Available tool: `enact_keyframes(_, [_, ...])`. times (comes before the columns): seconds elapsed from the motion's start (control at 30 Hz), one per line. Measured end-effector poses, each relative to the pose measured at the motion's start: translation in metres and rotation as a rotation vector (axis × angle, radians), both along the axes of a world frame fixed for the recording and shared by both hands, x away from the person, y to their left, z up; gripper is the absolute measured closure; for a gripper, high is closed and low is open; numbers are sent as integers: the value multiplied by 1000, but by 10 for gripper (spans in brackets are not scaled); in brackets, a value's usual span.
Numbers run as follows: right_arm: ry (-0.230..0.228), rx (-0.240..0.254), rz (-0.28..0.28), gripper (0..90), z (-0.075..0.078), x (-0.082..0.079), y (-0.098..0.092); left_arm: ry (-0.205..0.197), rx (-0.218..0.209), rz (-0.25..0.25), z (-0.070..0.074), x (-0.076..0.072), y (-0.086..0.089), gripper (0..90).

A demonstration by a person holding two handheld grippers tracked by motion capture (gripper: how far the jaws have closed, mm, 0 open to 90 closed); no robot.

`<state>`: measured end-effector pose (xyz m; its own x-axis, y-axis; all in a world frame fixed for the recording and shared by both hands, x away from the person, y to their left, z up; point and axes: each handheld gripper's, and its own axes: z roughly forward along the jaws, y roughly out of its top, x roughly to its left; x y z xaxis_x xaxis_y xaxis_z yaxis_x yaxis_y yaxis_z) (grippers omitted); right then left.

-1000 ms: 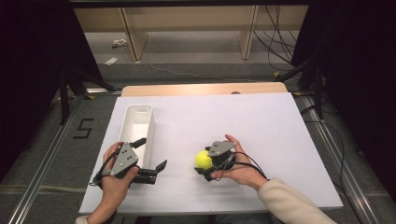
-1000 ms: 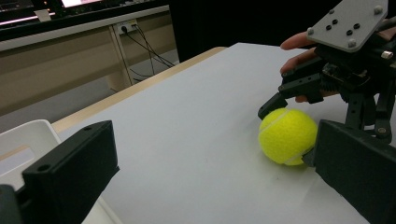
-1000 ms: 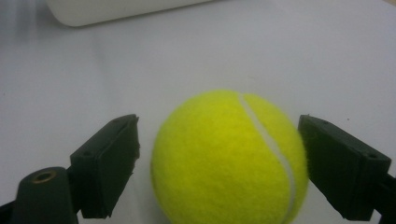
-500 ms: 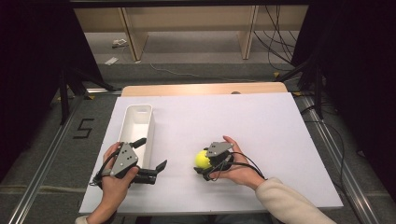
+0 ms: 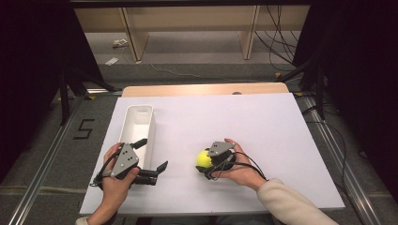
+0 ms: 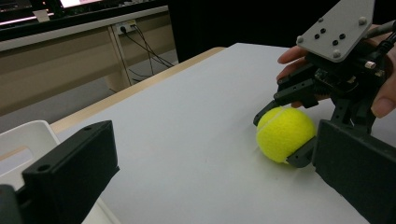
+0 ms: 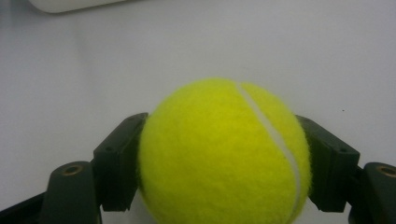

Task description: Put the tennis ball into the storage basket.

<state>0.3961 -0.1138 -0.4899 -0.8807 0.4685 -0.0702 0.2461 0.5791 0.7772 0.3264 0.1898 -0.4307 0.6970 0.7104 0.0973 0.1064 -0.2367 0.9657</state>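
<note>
The right gripper point(image 5: 206, 165) squeezes a fuzzy yellow tennis ball point(image 7: 224, 154) with a white seam, probably resting on the white table point(image 5: 263, 126). The left gripper point(image 5: 150, 157), beside the ball, gapes wide.

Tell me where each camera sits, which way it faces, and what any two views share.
High view: above the person's side, looking forward and down on the table; both hands and grippers show.
Left gripper view: on the left gripper, facing the right gripper.
Right gripper view: on the right gripper, jaws against the tennis ball.
All three share the ball.
</note>
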Motion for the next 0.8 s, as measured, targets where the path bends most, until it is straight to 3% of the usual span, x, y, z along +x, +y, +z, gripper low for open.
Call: enact_keyframes(0.8, [-24,38,-22,263,12,2,-2,-2,1,-1,0,0,0,0])
